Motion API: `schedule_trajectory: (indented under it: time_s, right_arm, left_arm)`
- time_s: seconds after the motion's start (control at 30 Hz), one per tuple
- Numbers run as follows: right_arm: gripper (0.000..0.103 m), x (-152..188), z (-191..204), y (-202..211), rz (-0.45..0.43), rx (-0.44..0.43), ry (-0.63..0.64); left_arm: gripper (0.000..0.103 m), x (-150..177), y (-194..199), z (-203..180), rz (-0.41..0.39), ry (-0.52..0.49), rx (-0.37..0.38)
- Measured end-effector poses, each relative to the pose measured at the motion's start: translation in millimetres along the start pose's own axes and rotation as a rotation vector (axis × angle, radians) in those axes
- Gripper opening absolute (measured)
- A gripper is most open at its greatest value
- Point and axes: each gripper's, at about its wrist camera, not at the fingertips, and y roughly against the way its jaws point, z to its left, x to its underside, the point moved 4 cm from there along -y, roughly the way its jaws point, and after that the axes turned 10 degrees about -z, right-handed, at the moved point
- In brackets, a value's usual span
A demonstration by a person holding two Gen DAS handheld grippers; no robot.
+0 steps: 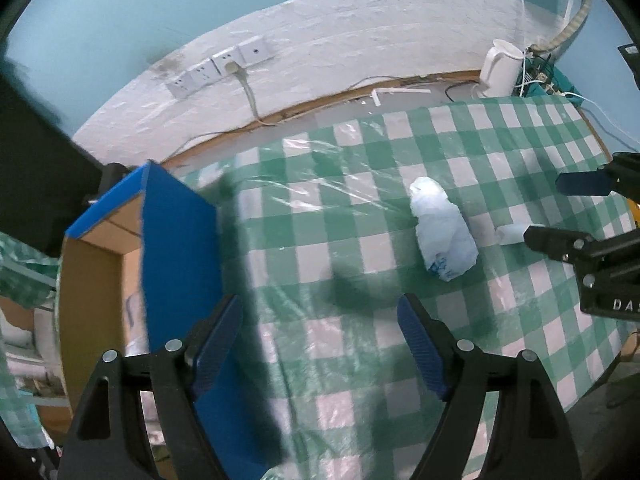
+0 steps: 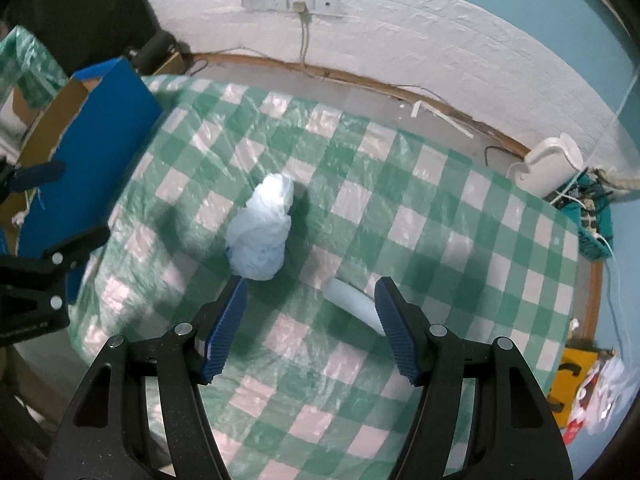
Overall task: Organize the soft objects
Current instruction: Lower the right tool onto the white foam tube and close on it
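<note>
Only the right wrist view shows the one white tube (image 2: 354, 302) just inside the right gripper (image 2: 310, 292)'s empty, parted jaws, one crumpled bag (image 2: 262, 230) just ahead; the left gripper (image 1: 320, 320) also gapes empty.

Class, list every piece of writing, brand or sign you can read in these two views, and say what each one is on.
"DA", cut off by the picture's edge: white letters on the right gripper body.
Blue print on the white plastic bag: too blurred to read.
White lettering on the left gripper body: too small and blurred.
Black marks on the yellow sign: unreadable.
</note>
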Motion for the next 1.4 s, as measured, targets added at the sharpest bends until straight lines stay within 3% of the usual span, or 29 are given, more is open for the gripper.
schedule_trajectory:
  time_s: [0.37,0.67,0.87,1.1,1.23,1.33,1.4]
  right_arm:
    - [0.067,16,-20,-43,0.069,-0.035,0.123]
    - [0.064,31,-28,-64,0.057,-0.039,0.178]
    - [0.055,42,-29,-73,0.067,-0.057,0.212]
    - [0.029,49,-23,-72,0.057,-0.103,0.248]
    - [0.023,52,-18,-68,0.058,-0.102,0.264]
    - [0.013,52,-20,-63,0.064,-0.086,0.230]
    - [0.013,50,-25,-62,0.074,-0.077,0.182]
  left_arm:
    - [0.081,-13,-40,-24,0.032,-0.036,0.056]
    - [0.081,-15,-55,-46,0.056,-0.079,0.084]
    - [0.081,-20,-61,-51,0.073,-0.073,0.100]
    - [0.082,-26,-63,-55,0.079,-0.058,0.122]
    - [0.082,-28,-61,-57,0.081,-0.041,0.134]
    - [0.082,-32,-59,-58,0.075,-0.030,0.143]
    - [0.087,-34,-59,-59,0.075,-0.015,0.151]
